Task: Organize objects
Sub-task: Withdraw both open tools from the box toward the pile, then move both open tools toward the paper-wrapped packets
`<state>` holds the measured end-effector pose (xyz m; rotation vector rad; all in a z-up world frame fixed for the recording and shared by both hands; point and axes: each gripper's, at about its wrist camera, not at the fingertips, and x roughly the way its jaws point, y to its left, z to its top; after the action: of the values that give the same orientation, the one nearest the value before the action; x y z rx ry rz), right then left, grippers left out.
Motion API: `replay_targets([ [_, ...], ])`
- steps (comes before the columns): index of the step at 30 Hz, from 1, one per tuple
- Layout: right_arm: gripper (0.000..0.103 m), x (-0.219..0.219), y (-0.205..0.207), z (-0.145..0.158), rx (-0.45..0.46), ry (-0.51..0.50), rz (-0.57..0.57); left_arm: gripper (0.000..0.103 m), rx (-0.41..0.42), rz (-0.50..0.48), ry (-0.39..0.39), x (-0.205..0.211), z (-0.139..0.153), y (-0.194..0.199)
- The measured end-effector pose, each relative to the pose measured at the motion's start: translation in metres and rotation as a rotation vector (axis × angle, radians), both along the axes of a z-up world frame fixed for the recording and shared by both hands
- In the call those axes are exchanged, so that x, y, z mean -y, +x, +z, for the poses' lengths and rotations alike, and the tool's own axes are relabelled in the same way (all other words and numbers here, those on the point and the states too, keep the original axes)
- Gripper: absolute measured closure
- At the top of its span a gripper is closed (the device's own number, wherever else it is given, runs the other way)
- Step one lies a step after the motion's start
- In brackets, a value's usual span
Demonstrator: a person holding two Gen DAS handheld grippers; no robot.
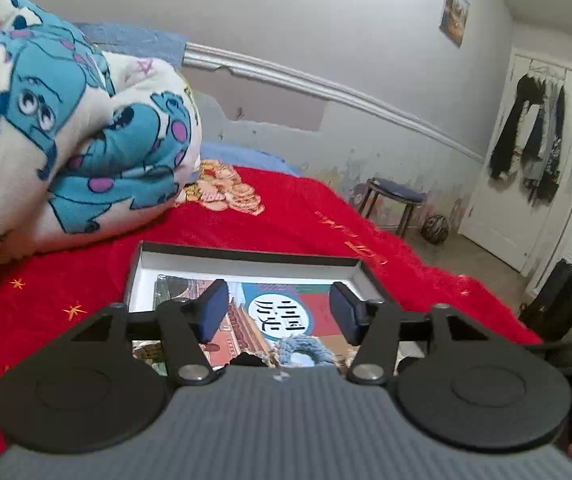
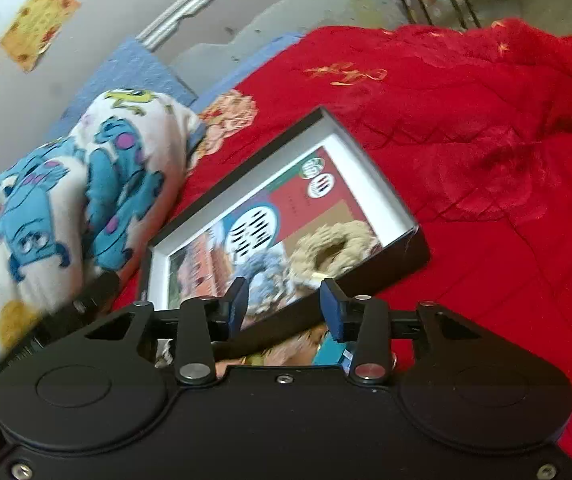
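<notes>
Shallow black box [image 1: 147,258] w/ white inside sits on the red bedspread [image 1: 306,216], open side up. A book [image 1: 310,304] w/ a colourful cover lies flat in it, filling most of the floor. On the book's near end lie two knitted scrunchies: a blue one [image 2: 263,266] and a beige one [image 2: 334,250], side by side, touching or nearly so. In the left wrist view only the blue one shows, partly hidden behind the claw body.

Left claw [image 1: 279,312] hangs above the box's near part, jaws spread wide, nothing between the pads: released. Right claw [image 2: 283,306] is over the box's near rim, jaws partly apart, not pressing on anything: also released. The scrunchies lie just beyond its tips.

A rolled blanket [image 1: 85,120] w/ blue monster print lies on the bed beside the box. A stool [image 1: 392,200] stands by the far wall.
</notes>
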<state>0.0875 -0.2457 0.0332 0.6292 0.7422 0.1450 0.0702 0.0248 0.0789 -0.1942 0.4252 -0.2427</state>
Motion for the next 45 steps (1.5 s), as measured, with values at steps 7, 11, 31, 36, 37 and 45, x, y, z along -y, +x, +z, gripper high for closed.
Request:
replay_targets([
  [7,0.062,-0.016,-0.050,0.017,0.004,-0.053,-0.001,0.025,0.045,0.030,0.102,-0.001,0.013,-0.060],
  [11,0.061,-0.021,-0.074,0.020,0.017,-0.044,0.006,0.025,-0.065,0.036,0.024,-0.006,-0.004,-0.079],
  [31,0.056,-0.051,-0.026,-0.026,-0.085,-0.209,0.073,0.048,-0.414,0.091,0.105,0.016,-0.082,-0.037],
  [36,0.053,-0.053,-0.016,-0.036,-0.102,-0.203,0.069,0.049,-0.409,0.087,0.130,0.020,-0.084,-0.036],
  [37,0.053,-0.053,-0.015,-0.037,-0.100,-0.204,0.067,0.048,-0.411,0.089,0.136,0.021,-0.085,-0.036],
  [45,0.050,-0.061,-0.008,-0.045,-0.076,-0.225,0.069,0.050,-0.404,0.084,0.148,0.023,-0.087,-0.035],
])
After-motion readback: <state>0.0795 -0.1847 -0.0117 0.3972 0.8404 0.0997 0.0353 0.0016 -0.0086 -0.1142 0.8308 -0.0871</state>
